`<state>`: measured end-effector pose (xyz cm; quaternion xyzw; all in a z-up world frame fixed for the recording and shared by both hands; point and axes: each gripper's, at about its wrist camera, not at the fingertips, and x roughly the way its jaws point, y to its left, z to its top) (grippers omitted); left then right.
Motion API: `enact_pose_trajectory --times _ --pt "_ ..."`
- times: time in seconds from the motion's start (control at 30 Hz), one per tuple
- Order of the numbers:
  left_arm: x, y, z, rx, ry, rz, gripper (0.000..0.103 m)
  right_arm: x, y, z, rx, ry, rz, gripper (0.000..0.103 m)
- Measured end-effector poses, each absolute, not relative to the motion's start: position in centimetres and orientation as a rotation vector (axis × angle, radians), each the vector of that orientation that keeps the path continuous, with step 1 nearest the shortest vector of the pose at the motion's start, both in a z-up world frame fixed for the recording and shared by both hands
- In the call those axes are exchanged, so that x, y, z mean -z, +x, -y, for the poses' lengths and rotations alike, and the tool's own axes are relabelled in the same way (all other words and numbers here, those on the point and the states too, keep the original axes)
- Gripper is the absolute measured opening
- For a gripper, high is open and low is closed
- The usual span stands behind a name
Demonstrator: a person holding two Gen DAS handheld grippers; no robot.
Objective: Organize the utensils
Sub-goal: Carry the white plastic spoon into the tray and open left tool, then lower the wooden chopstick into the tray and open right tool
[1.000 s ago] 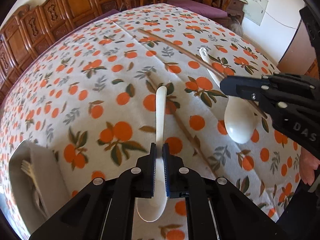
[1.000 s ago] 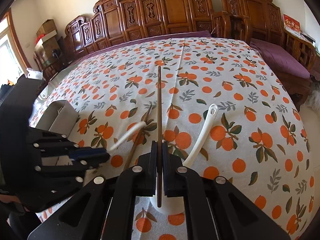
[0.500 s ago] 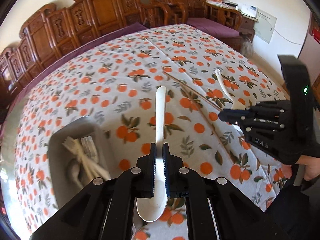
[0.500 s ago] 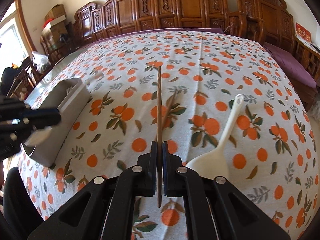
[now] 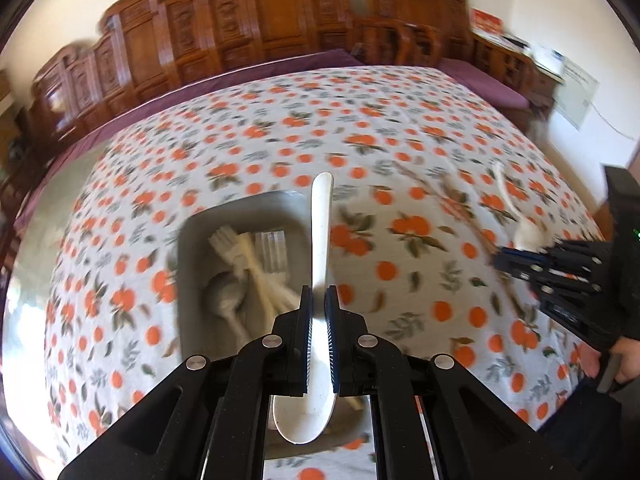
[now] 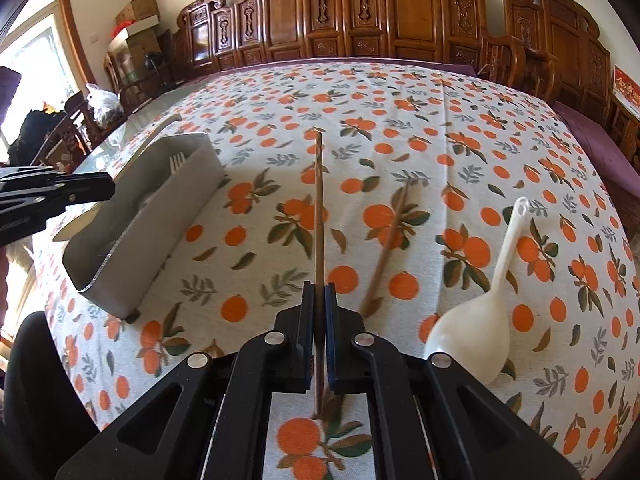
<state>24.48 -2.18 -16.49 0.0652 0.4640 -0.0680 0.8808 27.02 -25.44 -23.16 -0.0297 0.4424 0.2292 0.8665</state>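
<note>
My left gripper is shut on a white spoon, held above the right side of the grey utensil box; the handle points away from me and the bowl hangs under the jaws. Pale forks and spoons lie inside the box. My right gripper is shut on a brown chopstick, raised over the cloth to the right of the box. A second chopstick and a second white spoon lie on the cloth to its right. The left gripper shows at the left edge of the right wrist view.
The table wears a white cloth with orange fruit print. Carved wooden chairs line its far side. Boxes and bags stand at the far left. A hand holds the right gripper at the right edge.
My left gripper has carried the white spoon leftward and up, from the bare cloth to above the grey box. My right gripper has shifted left with the chopstick, away from the lying spoon.
</note>
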Motion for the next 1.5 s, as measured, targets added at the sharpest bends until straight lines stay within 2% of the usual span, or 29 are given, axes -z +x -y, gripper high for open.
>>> enact_pose_trajectory --times 0.37,0.8,0.97,1.2,1.3,1.4,1.43,1.5 --pt "18.2 25.9 -2.4 0.033 0.022 -1.011 0.006 22.2 26.3 23.8 -0.531 -0.066 -0.902 0.006" --pt "20.7 26.7 -3.5 -0.012 -0.007 -1.076 0.008 21.7 25.8 22.7 -0.569 -0.069 -0.895 0.006" --pt "20.0 26.1 -3.5 -0.015 0.006 -1.059 0.024 21.6 25.6 22.3 -0.584 -0.072 -0.892 0.006" --pt "18.2 23.8 -3.8 0.001 0.014 -1.01 0.03 20.8 25.0 21.5 -0.609 -0.075 -0.872 0.006" --pt "17.5 22.6 -4.0 0.007 0.023 -0.988 0.04 20.2 24.5 20.9 -0.625 -0.081 -0.857 0.006" --pt "16.8 21.4 -4.2 0.003 0.036 -0.968 0.057 19.6 23.9 20.2 -0.642 -0.097 -0.844 0.006" --pt "16.6 21.2 -4.3 0.0 0.038 -0.963 0.067 19.4 23.8 20.1 -0.646 -0.099 -0.842 0.006" --pt "16.2 20.5 -4.6 -0.001 0.04 -0.948 0.074 19.0 23.4 19.6 -0.657 -0.105 -0.837 0.006"
